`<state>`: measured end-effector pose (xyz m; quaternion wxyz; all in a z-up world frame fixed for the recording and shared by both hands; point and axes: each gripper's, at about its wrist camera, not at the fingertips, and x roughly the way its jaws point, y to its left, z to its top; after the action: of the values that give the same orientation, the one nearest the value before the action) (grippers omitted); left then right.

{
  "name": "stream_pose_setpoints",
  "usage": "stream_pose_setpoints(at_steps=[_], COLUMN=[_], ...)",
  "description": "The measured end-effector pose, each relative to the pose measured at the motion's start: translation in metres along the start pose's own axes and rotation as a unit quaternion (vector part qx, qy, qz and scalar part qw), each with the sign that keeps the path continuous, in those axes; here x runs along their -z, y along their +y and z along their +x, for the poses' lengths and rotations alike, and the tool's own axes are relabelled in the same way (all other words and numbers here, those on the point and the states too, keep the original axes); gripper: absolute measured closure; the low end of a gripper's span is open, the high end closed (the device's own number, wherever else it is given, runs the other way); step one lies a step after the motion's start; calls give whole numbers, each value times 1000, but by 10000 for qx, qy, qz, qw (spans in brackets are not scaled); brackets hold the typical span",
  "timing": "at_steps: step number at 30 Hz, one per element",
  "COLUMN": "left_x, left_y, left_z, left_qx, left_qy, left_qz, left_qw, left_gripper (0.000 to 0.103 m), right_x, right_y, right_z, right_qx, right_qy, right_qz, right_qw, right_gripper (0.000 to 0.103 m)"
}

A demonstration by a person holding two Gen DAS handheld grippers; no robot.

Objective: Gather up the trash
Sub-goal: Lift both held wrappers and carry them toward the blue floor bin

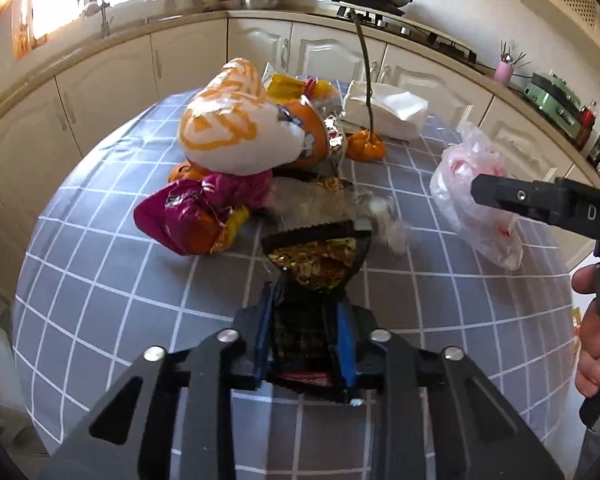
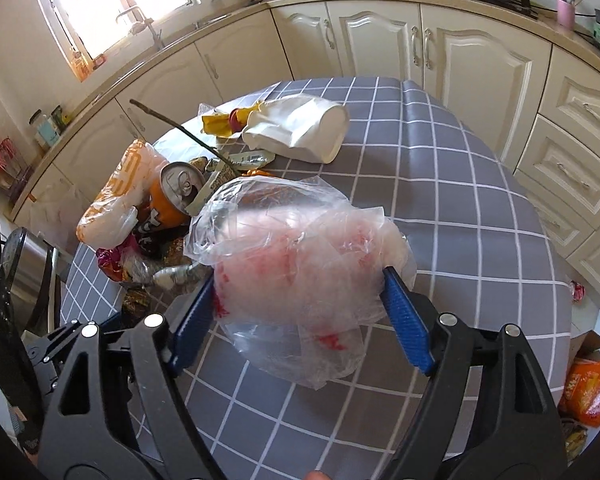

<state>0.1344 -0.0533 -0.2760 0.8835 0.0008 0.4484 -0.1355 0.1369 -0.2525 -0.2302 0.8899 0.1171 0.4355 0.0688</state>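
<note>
My left gripper (image 1: 306, 300) is shut on a black snack wrapper with a gold foil inside (image 1: 316, 256), pinched between the blue pads just above the grey checked tablecloth (image 1: 100, 300). My right gripper (image 2: 300, 276) is shut on a crumpled clear plastic bag with red print (image 2: 300, 240), whose sides meet both blue pads (image 2: 404, 320). In the left wrist view that bag (image 1: 460, 176) lies at the right, under a right gripper finger (image 1: 500, 194). More trash is heaped behind: a white and orange plastic bag (image 1: 228, 120), a magenta wrapper (image 1: 192, 216) and an orange can (image 2: 176, 196).
A white napkin pack (image 1: 388, 108) and a small orange pumpkin with a long stem (image 1: 366, 144) sit at the table's far side. A person's hand (image 1: 596, 340) holds the right gripper's handle. Cream cabinets (image 2: 460, 52) ring the table. An orange packet (image 2: 592, 392) lies on the floor at the right.
</note>
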Motion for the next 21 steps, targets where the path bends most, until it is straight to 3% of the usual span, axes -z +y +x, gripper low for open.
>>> stream_pose_setpoints(at_steps=[9,15,21], left_x=[15,-3,-23], left_y=[4,-27,-73], left_z=[-30,-63,-69], left_qx=[236,353,553], left_qy=[-157,-518,-712], left_qz=[-113,-7,246], left_qw=[9995,9980,9956], left_gripper=[83,83,83], right_x=[0,0,6], right_y=[-27,-66,-116], right_z=[-35,-64,-84], right_qx=[-107,-302,-374], right_qy=[-459,-839,-1072], right_qz=[238,637,1104], right_qw=[9986,9940,9874], right_gripper=[25,25,25])
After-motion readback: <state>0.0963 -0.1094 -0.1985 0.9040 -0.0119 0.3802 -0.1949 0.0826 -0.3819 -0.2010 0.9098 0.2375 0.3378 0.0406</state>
